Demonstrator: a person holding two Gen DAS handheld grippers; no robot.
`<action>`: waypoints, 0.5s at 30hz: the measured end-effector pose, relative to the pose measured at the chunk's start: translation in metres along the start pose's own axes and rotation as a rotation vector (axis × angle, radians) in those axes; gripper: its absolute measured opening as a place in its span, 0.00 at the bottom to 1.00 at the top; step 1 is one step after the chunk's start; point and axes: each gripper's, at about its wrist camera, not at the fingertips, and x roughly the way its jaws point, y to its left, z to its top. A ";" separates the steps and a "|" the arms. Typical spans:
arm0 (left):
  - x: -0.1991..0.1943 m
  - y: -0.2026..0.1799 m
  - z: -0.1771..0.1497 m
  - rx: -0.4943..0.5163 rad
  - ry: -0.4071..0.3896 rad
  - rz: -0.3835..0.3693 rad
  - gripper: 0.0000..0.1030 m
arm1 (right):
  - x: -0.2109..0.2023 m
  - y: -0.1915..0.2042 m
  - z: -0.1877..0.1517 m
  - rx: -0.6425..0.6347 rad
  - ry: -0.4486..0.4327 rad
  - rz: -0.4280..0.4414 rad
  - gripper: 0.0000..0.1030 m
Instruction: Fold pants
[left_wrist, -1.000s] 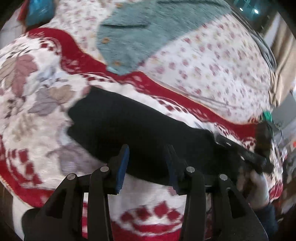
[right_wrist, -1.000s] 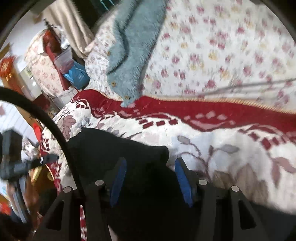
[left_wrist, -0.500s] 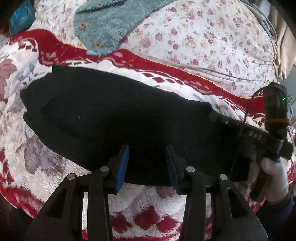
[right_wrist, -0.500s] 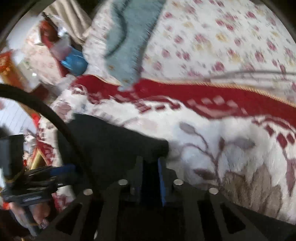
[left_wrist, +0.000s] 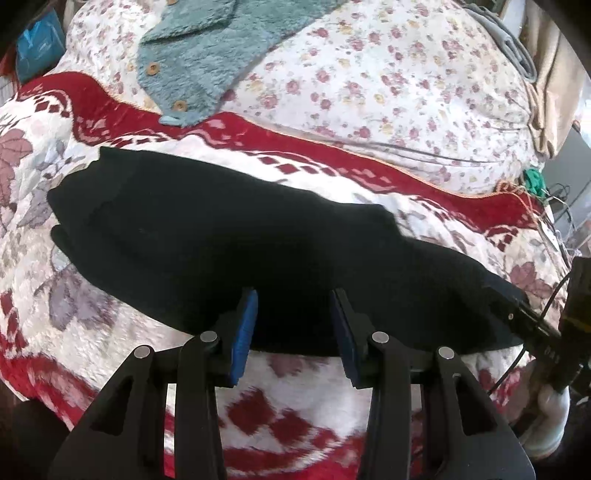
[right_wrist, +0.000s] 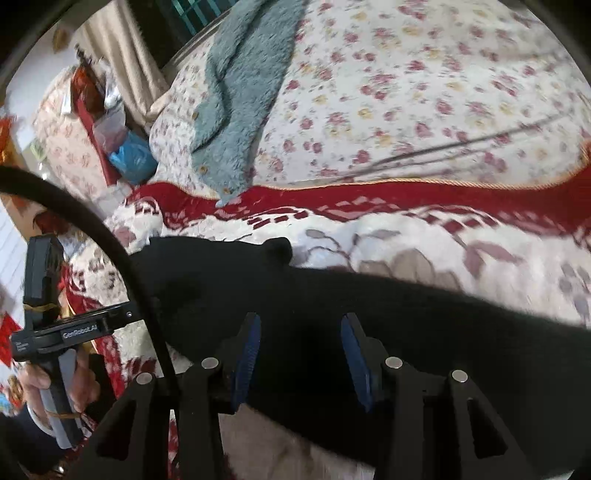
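Observation:
The black pants (left_wrist: 229, 236) lie flat in a long folded strip on the red-and-white blanket (left_wrist: 92, 332). My left gripper (left_wrist: 293, 328) is open, its blue pads either side of the pants' near edge, holding nothing. In the right wrist view the pants (right_wrist: 314, 295) stretch across the lower frame. My right gripper (right_wrist: 299, 350) is open over the dark cloth, holding nothing. The right gripper's body (left_wrist: 546, 343) shows at the pants' right end in the left wrist view. The left gripper's body (right_wrist: 59, 332) shows at far left in the right wrist view.
A teal fleece garment (left_wrist: 207, 62) with buttons lies on the floral quilt (left_wrist: 388, 74) behind the pants; it also shows in the right wrist view (right_wrist: 236, 96). A blue bag (right_wrist: 133, 158) and clutter sit beside the bed. A black cable (right_wrist: 110, 251) crosses the right wrist view.
The right gripper shut on the pants' end half a second ago and has now opened and let go. The pants now lie spread out longer. The left gripper stayed open.

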 end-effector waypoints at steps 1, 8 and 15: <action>0.000 -0.005 -0.001 0.008 0.003 -0.006 0.39 | -0.007 -0.004 -0.003 0.011 -0.005 -0.007 0.42; -0.001 -0.057 -0.008 0.091 0.033 -0.097 0.39 | -0.057 -0.030 -0.022 0.049 -0.050 -0.108 0.51; 0.015 -0.111 -0.012 0.160 0.114 -0.180 0.39 | -0.113 -0.077 -0.041 0.139 -0.098 -0.191 0.51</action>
